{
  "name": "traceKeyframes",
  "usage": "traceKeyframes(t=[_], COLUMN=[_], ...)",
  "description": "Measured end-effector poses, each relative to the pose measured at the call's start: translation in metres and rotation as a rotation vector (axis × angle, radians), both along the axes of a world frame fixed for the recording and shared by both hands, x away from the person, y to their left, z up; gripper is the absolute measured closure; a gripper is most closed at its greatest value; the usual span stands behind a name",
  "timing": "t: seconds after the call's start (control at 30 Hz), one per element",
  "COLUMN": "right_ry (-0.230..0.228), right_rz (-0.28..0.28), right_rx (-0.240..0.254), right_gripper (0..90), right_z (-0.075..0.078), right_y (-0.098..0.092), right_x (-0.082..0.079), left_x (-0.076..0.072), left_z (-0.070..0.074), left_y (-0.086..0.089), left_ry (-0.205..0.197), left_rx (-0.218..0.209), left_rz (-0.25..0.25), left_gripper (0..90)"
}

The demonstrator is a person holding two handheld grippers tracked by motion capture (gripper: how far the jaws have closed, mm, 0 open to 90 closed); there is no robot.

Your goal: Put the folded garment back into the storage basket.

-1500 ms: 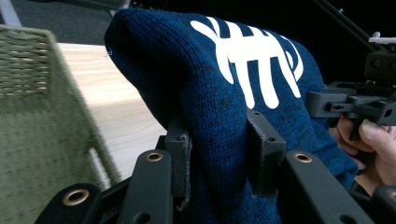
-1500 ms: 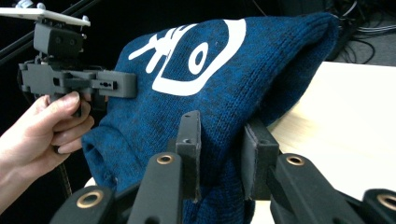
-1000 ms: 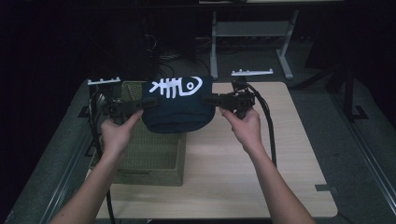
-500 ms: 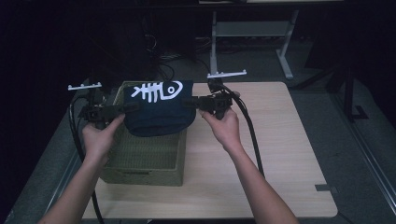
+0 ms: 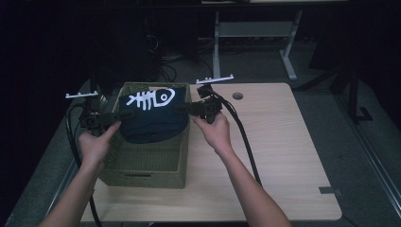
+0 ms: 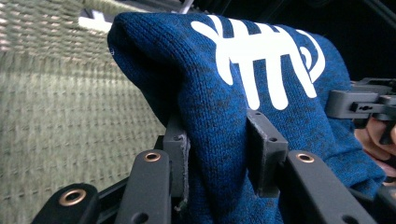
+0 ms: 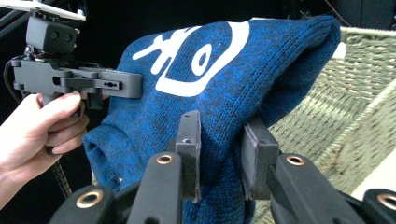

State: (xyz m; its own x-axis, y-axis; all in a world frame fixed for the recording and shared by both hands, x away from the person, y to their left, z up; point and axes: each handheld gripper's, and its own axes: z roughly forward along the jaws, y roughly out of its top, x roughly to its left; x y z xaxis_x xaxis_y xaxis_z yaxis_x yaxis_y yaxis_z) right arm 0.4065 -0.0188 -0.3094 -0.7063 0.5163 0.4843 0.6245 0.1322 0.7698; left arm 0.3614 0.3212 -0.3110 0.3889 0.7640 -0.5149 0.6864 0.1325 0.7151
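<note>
**Blue knit garment held over the woven basket**

The green woven basket (image 5: pixel 146 163) stands at the left part of the wooden table (image 5: pixel 283 156). The folded blue knit garment (image 5: pixel 153 118), with a white fish-bone print on top, hangs in the open mouth of the basket, with its lower part inside the walls. I cannot tell if it touches the bottom.

The left gripper (image 5: pixel 115 116) is clamped on the left edge of the garment, the right gripper (image 5: pixel 185 108) on the right edge. Both point inward, about level, one hand at each side of the basket.

In both gripper views the cloth is pinched between the pads. The floor of the basket is hidden by the garment, and the room behind is too dark to make out.
</note>
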Motion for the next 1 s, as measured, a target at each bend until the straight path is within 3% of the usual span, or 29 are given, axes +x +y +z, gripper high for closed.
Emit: traceKeyframes(t=[0.53, 0.73, 1.0], right_ry=[0.041, 0.06, 0.075], right_rz=[0.018, 0.021, 0.013], right_rx=[-0.052, -0.065, -0.079], right_gripper=[70.8, 70.9, 70.6], right_z=[-0.04, -0.053, -0.062], right_y=[0.04, 0.049, 0.048], right_x=[0.007, 0.008, 0.008], left_x=[0.002, 0.003, 0.007], left_z=[-0.03, -0.032, -0.036], left_y=[0.03, 0.031, 0.026], left_ry=[0.075, 0.084, 0.099], left_rx=[0.05, 0.098, 0.132], left_rz=[0.062, 0.069, 0.078], left_gripper=[63.0, 62.8, 61.2])
